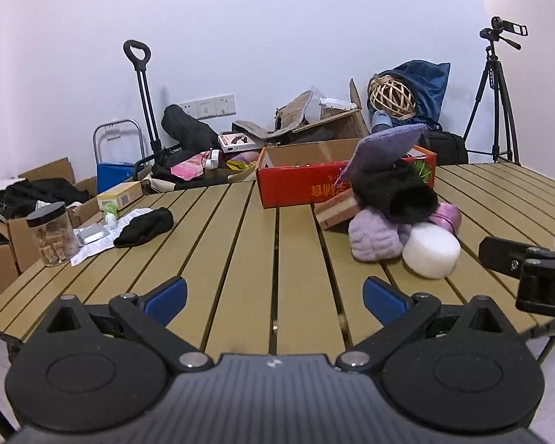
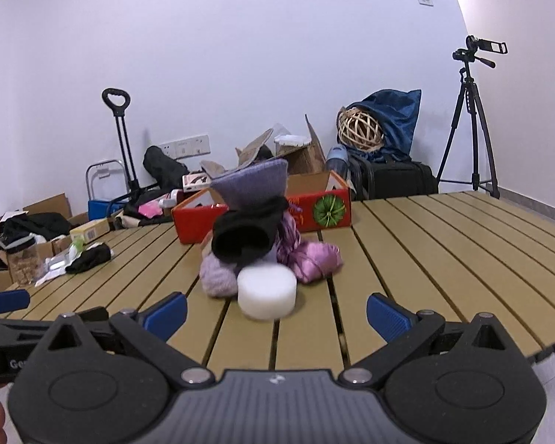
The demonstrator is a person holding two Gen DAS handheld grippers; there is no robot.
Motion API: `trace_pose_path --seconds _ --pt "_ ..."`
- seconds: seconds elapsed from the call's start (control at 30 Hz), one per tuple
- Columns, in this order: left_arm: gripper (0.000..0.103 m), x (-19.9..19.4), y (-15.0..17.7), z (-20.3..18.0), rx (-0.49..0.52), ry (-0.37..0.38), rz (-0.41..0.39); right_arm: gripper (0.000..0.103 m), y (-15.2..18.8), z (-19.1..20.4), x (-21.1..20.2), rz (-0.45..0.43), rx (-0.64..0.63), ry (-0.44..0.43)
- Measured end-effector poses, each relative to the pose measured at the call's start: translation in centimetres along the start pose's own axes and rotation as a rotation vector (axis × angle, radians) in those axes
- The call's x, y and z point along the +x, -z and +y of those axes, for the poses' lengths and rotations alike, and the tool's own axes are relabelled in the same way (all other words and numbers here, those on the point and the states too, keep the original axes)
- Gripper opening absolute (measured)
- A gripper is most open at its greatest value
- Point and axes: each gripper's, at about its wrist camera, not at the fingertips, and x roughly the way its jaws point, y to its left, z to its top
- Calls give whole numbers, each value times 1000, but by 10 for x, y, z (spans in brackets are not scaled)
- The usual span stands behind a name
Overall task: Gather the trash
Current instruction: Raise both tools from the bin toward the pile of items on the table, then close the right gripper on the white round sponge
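Observation:
A white foam cylinder (image 2: 267, 292) lies on the slatted table just ahead of my right gripper (image 2: 275, 314), which is open with nothing between its fingers. Behind the cylinder is a heap of purple and black knitwear (image 2: 255, 236), and behind that an open red cardboard box (image 2: 318, 209). My left gripper (image 1: 273, 299) is open and empty over the table's near edge; the foam cylinder (image 1: 431, 249) and the heap (image 1: 392, 188) sit to its right front. At the table's left lie white crumpled paper (image 1: 100, 238), a black cloth (image 1: 144, 227) and a yellow carton (image 1: 118, 194).
A clear jar with a black lid (image 1: 53, 235) stands at the left table edge. The other gripper's body (image 1: 529, 270) juts in from the right. Past the table (image 2: 444, 259) the floor holds boxes, clothes, a hand trolley (image 1: 140, 85) and a camera tripod (image 2: 470, 125).

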Motion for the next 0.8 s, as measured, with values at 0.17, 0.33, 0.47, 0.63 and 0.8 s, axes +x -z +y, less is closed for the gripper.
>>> trace_pose_path --seconds 0.17,0.33,0.47,0.63,0.8 --pt "103 15 -16 6 -33 4 -8 103 -10 0 22 -2 7 3" --pt "103 27 -30 13 -73 -11 -41 103 -14 1 43 12 -9 8" --pt "103 39 -41 18 -110 5 -46 103 -16 -2 58 27 -1 13" --pt "103 54 -50 21 -147 10 -43 103 -19 0 77 49 -13 8" --pt "103 68 -50 22 -185 17 2 103 -16 2 100 97 -23 4"
